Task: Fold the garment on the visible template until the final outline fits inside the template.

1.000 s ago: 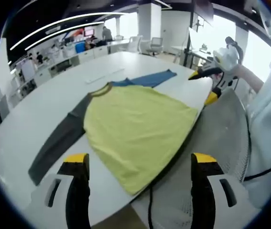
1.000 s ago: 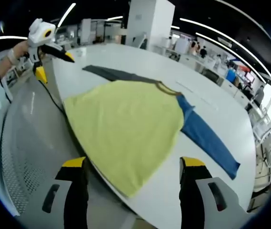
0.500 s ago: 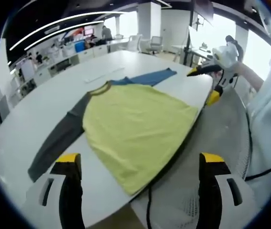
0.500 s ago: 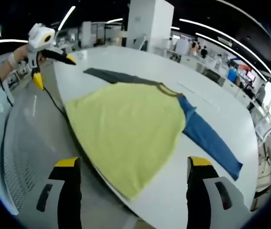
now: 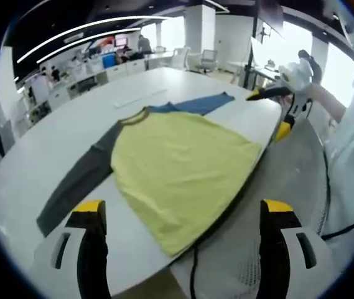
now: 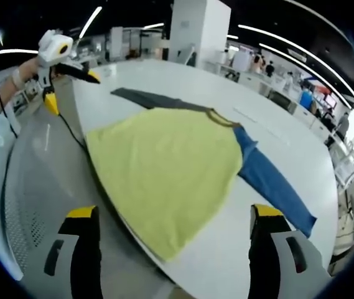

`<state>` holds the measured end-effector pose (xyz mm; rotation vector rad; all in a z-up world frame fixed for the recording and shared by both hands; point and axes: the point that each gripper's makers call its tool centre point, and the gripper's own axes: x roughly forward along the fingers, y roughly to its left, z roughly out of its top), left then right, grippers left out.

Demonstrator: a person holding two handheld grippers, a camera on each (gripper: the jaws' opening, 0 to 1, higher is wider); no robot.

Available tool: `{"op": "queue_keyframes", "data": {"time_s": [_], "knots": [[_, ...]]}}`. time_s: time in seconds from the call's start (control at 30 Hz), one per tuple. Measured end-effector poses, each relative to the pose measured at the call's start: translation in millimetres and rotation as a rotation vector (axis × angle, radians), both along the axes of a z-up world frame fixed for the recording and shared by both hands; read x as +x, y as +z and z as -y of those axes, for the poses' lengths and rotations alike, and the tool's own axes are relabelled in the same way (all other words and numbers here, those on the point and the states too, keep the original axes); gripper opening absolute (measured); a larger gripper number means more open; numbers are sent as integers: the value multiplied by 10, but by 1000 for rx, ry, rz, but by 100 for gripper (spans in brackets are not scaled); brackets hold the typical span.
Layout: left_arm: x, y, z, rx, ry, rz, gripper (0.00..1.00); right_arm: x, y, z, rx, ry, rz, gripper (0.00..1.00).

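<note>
On the table (image 5: 52,149): we see the shirt (image 5: 177,168) flat, hem overhanging the near edge.
Left gripper (image 5: 180,215): released, short of the hem.
Right gripper (image 6: 172,218): released, likewise.

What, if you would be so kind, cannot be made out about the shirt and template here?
- Template: no outline discernible on the white table in either view.
- Shirt hem: hangs over the table edge in both views, its end hidden.
- Grey sleeve cuff: too small, right gripper view.

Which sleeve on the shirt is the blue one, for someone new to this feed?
Start at the big white table and find the yellow shirt spread near its edge. The blue sleeve runs from the collar side toward the right in the right gripper view; the opposite sleeve is dark grey.
</note>
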<state>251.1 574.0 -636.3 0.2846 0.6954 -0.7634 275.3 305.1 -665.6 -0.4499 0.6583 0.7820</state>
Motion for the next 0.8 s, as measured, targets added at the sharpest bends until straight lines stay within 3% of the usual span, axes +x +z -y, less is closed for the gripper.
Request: {"op": "queue_keyframes", "data": {"time_s": [0.8], "knots": [[9, 25, -16, -10, 29, -4, 100, 203, 33, 82, 39, -25, 14, 100]]}}
